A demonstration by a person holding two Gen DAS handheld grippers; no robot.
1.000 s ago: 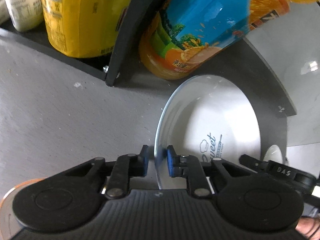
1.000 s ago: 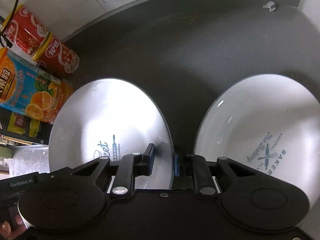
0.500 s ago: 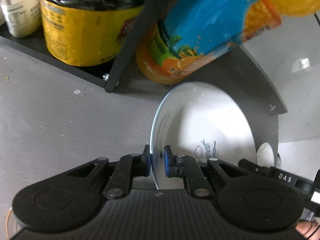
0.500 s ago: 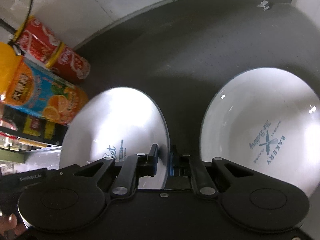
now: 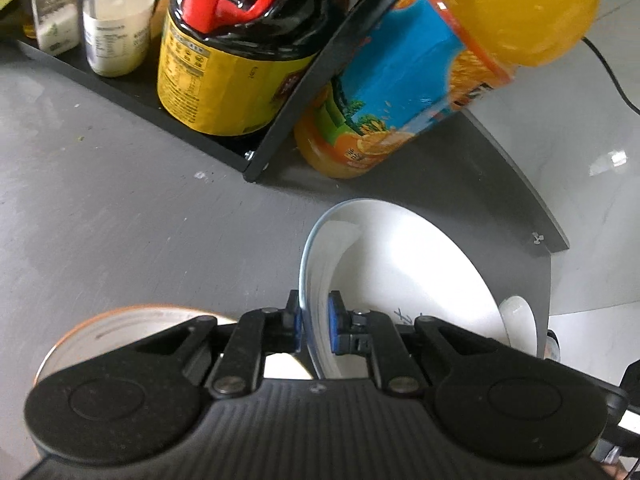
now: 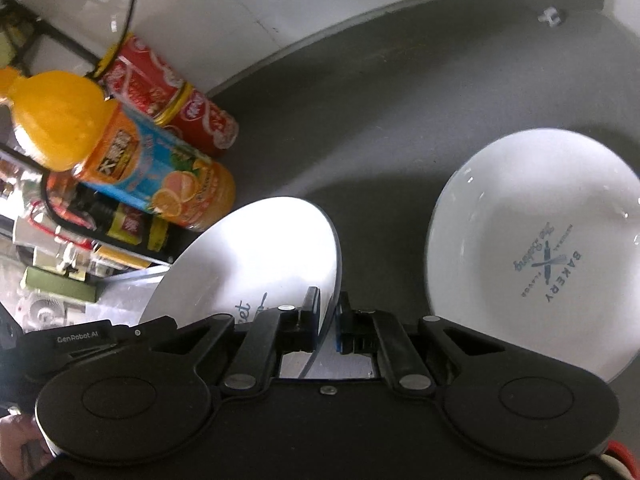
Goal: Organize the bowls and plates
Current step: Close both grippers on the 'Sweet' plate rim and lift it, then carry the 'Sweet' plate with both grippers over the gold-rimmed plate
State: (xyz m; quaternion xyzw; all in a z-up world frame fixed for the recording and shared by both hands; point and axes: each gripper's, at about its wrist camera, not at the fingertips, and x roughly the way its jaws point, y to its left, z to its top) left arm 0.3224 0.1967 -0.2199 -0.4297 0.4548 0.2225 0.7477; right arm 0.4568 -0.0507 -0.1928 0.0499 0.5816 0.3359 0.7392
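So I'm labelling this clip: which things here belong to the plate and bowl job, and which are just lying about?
Job: white plate gripped by left gripper and right gripper; bakery bowl; orange-rimmed plate.

Lying about: juice bottle, sauce jug, red cans, spice jars.

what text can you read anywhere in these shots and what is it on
"BAKERY", upside down, with small unreadable script around it: white bowl on the counter.
"GenRobot.AI": left gripper, seen in the right wrist view.
"...eet", partly hidden: held white plate.
Orange juice bottle, red cans, dark sauce jug, small jars: print unreadable.
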